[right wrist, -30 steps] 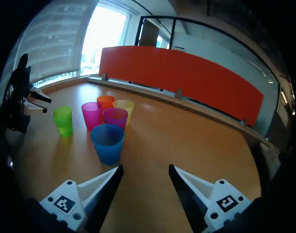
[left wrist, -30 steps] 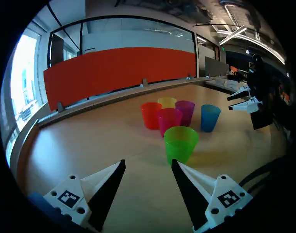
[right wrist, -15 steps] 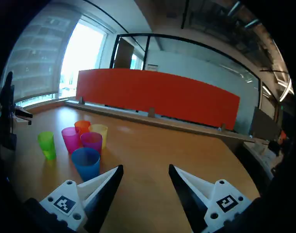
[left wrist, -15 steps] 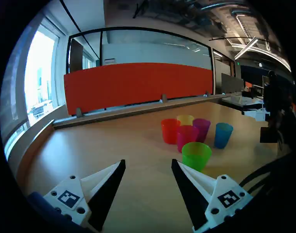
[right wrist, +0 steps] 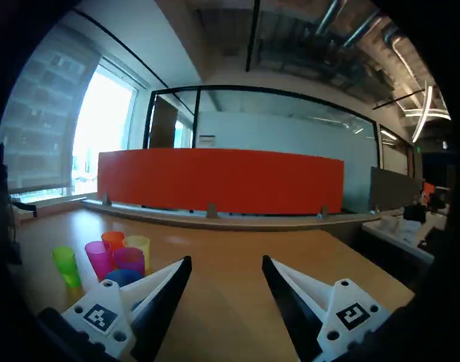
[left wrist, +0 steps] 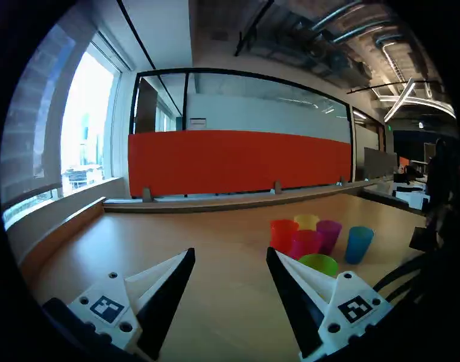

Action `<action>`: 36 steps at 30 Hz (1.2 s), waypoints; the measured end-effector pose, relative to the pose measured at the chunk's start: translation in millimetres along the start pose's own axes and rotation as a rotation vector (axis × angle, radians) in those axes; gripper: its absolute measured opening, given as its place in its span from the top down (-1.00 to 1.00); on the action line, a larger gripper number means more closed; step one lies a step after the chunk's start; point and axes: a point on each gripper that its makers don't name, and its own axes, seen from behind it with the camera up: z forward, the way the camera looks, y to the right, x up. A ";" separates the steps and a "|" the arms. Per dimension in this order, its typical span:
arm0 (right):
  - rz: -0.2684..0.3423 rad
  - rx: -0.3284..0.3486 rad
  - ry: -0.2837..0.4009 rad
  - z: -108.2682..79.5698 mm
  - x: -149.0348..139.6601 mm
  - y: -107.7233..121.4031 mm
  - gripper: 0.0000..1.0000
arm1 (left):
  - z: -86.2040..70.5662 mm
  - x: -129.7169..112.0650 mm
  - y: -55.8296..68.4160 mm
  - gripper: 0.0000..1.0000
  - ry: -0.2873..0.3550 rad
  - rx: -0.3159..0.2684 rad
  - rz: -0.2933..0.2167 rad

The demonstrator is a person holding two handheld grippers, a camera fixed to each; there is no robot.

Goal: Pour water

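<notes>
One: Six cups (left wrist: 306, 241) are counted on the table (left wrist: 169, 241). Where are they placed against the tongs?

Two: From the left tongs (left wrist: 230, 250) they are seen ahead and to the right, low down. The green cup (left wrist: 319, 263) is found just behind the right finger, and the blue cup (left wrist: 357, 243) is set farthest to the right. From the right tongs (right wrist: 226, 258) the same cluster is seen low to the left, with the blue cup half hidden behind the left finger.

One: What has been changed?

Two: Both tongs have been lifted and tipped upward within the last second. The cups were large and near the middle of each view. They are now pushed small toward the lower edge, and much more of the ceiling (left wrist: 302, 30) is taken in.

One: And the jaws?

Two: Both pairs are held wide apart, and nothing is gripped.

One: What is meant by that for the pouring?

Two: No cup is picked up yet, and it cannot be told whether water is held in any of them. The tongs are judged to need lowering again before a cup can be grasped, so the task is judged barely begun.
</notes>
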 end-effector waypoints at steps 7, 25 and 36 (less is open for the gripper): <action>0.008 -0.031 0.027 0.0 0.1 2.5 -0.80 | -7.0 5.0 -12.3 -0.74 0.049 0.081 -0.021; -0.011 -0.076 0.041 3.0 8.8 6.0 -0.81 | -10.0 17.4 -23.9 -0.75 0.134 0.192 -0.006; 0.003 -0.099 0.032 0.7 18.6 5.5 -0.80 | -4.1 20.9 -32.7 -0.74 0.159 0.243 -0.049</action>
